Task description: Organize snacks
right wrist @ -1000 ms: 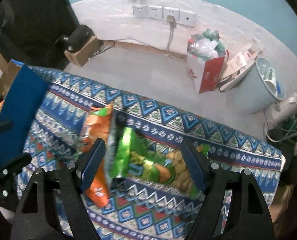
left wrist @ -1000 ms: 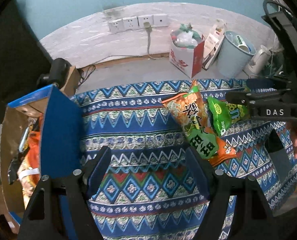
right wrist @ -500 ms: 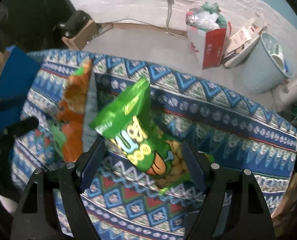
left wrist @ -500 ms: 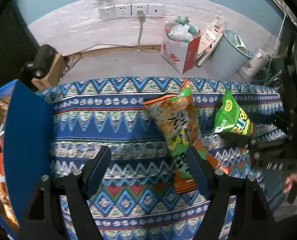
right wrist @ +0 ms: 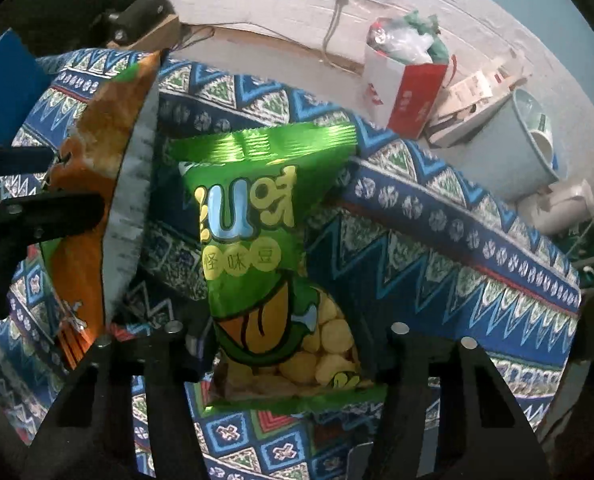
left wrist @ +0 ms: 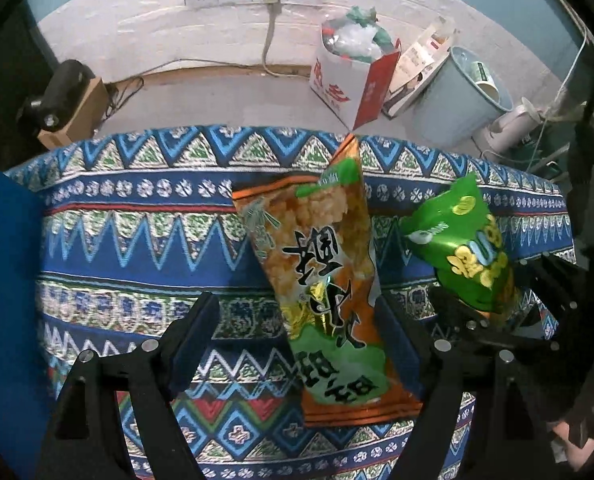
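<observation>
Both grippers are pointing steeply down: the right gripper [right wrist: 285,344] has just been closing and is pinching the crinkly green bag [right wrist: 257,240]; the left gripper [left wrist: 297,336] is gaping around the glossy orange bag [left wrist: 321,272].

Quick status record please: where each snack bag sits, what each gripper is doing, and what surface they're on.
surface: patterned cloth
orange bag: orange snack bag lying on the cloth, lower part between the left gripper fingers
left gripper: open around the bag, no clear pinch
green bag: green snack bag between the right gripper fingers
right gripper: jaws have just been closing, pads now against the bag's sides
bags: side by side
</observation>
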Motion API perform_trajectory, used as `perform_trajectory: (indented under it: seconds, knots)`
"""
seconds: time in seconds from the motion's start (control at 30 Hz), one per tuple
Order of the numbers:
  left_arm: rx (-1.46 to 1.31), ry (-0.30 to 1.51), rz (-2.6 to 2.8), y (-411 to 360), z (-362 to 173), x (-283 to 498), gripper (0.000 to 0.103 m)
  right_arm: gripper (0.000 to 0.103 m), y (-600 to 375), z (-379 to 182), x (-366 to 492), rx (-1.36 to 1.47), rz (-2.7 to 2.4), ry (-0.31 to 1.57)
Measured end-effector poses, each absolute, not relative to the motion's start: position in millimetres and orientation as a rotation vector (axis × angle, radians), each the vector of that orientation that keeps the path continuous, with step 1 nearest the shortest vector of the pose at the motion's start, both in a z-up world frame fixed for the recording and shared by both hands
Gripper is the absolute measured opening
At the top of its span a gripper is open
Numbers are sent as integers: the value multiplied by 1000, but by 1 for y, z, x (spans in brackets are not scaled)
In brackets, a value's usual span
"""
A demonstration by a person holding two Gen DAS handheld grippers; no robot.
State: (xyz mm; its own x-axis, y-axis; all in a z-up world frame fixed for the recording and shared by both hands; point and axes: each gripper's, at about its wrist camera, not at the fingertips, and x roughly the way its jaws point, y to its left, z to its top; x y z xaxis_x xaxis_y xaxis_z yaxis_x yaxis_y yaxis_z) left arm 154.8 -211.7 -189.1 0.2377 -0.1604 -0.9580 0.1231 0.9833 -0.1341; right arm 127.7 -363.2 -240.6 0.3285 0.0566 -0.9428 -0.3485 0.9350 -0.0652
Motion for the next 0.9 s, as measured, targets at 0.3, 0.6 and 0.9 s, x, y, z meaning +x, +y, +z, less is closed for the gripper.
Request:
perform_trajectory:
  seconds: [0.3,0.6,0.9]
  knots:
    - [-45,1297,-272,-212,-190,143,38,37,-369,-221,129,-201,249,1179]
    - [84,1196,-213,-199,-167,127,32,37,-354,-197,119,-173,265,1133]
    - [149,1078,-169,-178,-127,106,32,37,-332,-172,100,-154,261,1074]
